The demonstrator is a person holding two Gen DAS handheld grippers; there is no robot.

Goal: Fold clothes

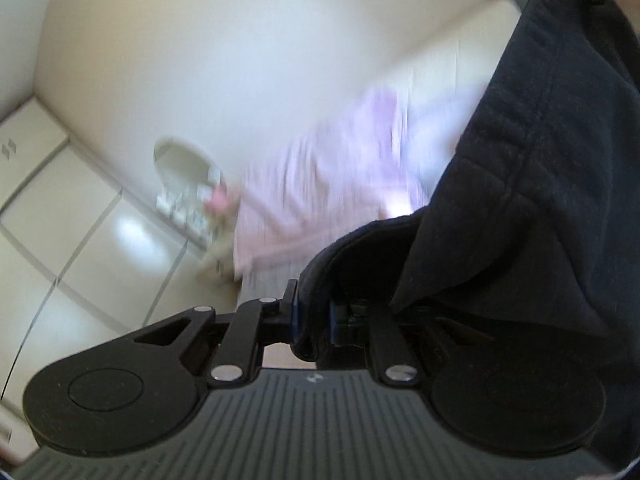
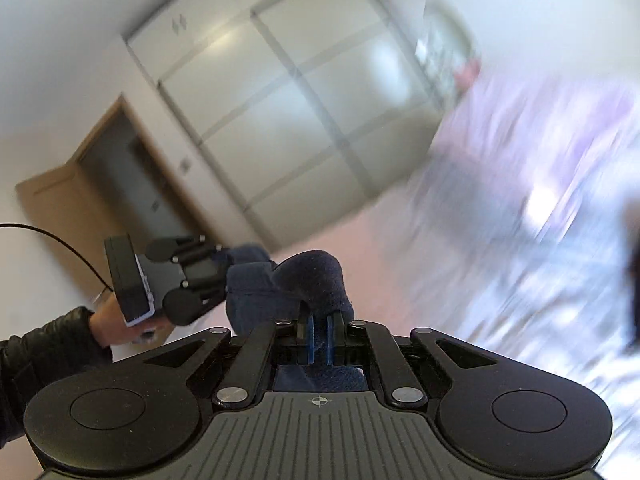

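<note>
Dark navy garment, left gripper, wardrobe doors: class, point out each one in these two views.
dark navy garment (image 1: 540, 160): left wrist view, on the hanging fabric.
left gripper (image 2: 219, 276): right wrist view, between its fingers, shut on the cloth.
wardrobe doors (image 2: 280, 112): right wrist view, on a pale panel.

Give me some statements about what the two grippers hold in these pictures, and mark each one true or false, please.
1. The right gripper is shut on the dark blue garment. True.
2. The left gripper is open and holds nothing. False: it is closed on the same dark garment.
3. A black sleeve covers the arm behind the left gripper. True.
4. The garment is bright red. False: it is dark navy.
5. The pink fabric behind is sharply in focus. False: it is blurred.
</note>
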